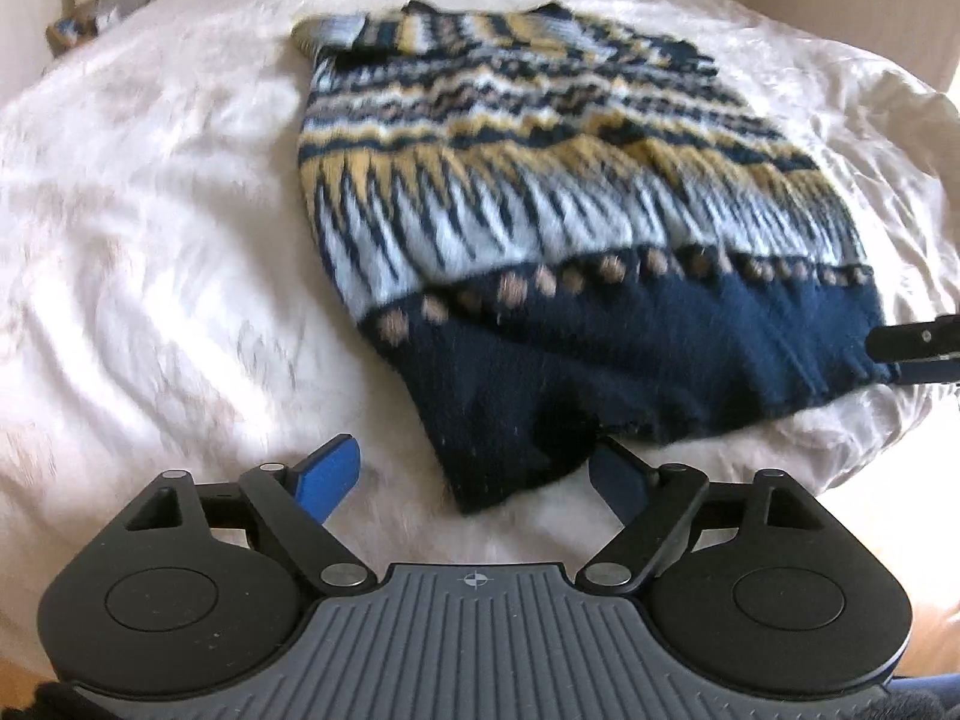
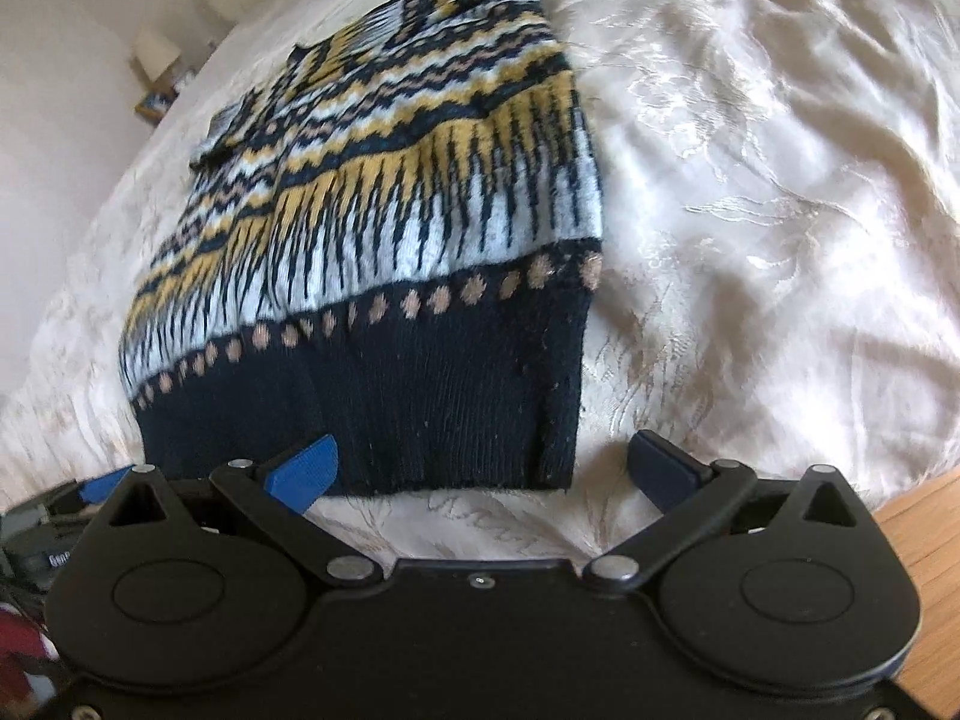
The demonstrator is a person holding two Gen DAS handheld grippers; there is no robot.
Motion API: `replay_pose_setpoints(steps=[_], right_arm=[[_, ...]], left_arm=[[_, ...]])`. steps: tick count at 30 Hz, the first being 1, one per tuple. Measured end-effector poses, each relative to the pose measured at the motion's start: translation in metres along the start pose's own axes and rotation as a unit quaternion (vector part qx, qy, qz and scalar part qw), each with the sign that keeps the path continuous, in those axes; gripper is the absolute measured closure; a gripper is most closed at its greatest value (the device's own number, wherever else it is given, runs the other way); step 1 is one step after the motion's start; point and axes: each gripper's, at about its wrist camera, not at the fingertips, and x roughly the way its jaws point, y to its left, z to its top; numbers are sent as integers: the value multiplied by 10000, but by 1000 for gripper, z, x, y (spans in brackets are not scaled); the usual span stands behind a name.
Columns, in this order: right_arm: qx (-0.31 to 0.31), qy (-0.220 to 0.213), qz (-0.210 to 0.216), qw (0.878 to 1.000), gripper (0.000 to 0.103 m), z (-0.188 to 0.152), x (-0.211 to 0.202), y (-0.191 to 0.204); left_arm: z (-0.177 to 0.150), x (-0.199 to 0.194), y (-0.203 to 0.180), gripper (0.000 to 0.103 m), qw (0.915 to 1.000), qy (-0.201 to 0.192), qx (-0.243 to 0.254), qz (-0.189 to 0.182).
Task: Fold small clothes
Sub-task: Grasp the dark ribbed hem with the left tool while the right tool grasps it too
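Sweater [image 1: 540,210], knitted in navy, yellow and pale blue, lies flat on a white bedspread [image 1: 150,240], its dark hem nearest. The left gripper [image 1: 474,474] stands with jaws apart around the hem's near left corner, pads not pressing. The right gripper [image 2: 480,471] is likewise spread wide at the hem's right corner, gripping nothing.

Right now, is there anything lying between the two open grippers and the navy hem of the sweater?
Nothing visible. The sweater lies flat on the white bedspread, its navy hem nearest both grippers. The left gripper and the right gripper stand open at that hem, with only bare bedspread around it.
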Motion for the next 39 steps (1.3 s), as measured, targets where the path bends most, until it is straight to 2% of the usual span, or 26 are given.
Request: replay_pose_setpoints(steps=[7,13,16,21,24,36,38,39], right_arm=[[128,-129,77,9998,1,12,-1,-4],[130,-280,95,9995,1,28,-4,-5],[129,-198,146,9996,1,35,2,-7],[70,-167,175,9997,1,42,9,-6],[17,-91,229,9997,1,45,14,-5],[-59,437,89,9990,0,50,41,-2],[10,519,99,9986,0,52,41,-2],[51,573,125,9983,4,53,41,-3]], left_arm=[[23,0,4,19,9997,-187,-83,-161],[39,-6,8,20,9978,-303,-228,-536],[41,-4,12,20,9980,-308,-273,-484],[41,14,22,20,9984,22,-503,-238],[44,25,24,20,9978,146,-604,-232],[56,43,10,17,9981,450,-416,-65],[58,43,10,19,9977,496,-452,-64],[59,42,11,25,9975,506,-482,-76]])
